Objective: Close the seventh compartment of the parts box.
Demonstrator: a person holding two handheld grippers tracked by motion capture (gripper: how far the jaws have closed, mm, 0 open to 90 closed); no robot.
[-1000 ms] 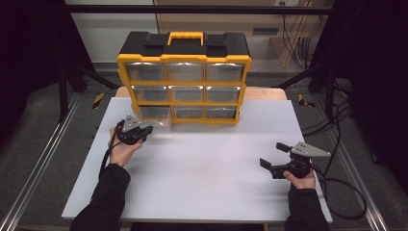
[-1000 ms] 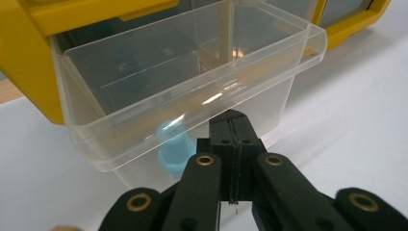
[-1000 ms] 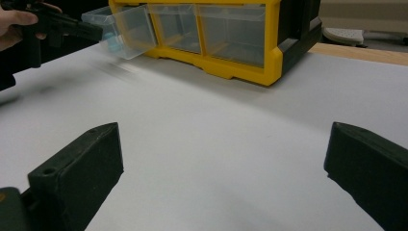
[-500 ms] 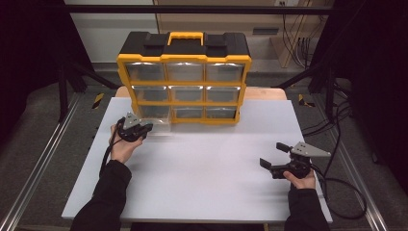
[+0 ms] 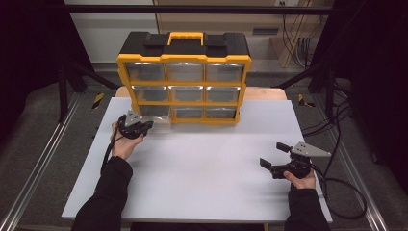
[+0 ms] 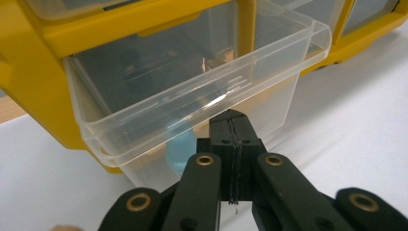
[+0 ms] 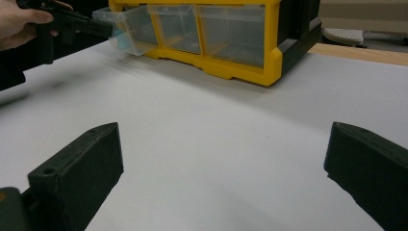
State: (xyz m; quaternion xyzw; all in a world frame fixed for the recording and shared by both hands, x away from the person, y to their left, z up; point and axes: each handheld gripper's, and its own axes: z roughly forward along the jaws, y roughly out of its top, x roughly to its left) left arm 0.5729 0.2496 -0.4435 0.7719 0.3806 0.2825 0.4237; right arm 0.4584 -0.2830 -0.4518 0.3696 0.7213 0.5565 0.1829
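A yellow and black drawer cabinet [image 5: 183, 77] stands at the back of the white table [image 5: 202, 183]. Its bottom-left clear drawer [image 5: 161, 118] is pulled partly out. My left gripper [image 5: 146, 126] is shut, and its tips sit right at that drawer's front. In the left gripper view the closed jaws [image 6: 231, 118] touch the clear drawer [image 6: 192, 96] just under its lip, and a pale blue thing [image 6: 178, 147] lies inside. My right gripper [image 5: 273, 155] rests open at the near right, with bare table between its jaws [image 7: 221, 159]. From there the drawer [image 7: 127, 29] and the left gripper [image 7: 86, 26] appear at top left.
The other drawers of the cabinet [image 7: 231, 29] look pushed in. A metal rail [image 5: 43, 159] runs along the table's left side, and cables [image 5: 341, 192] lie off its right edge. Bare white table spreads between the two hands.
The left hand has shifted slightly at the drawer's front. The right hand and gripper have stayed where they were.
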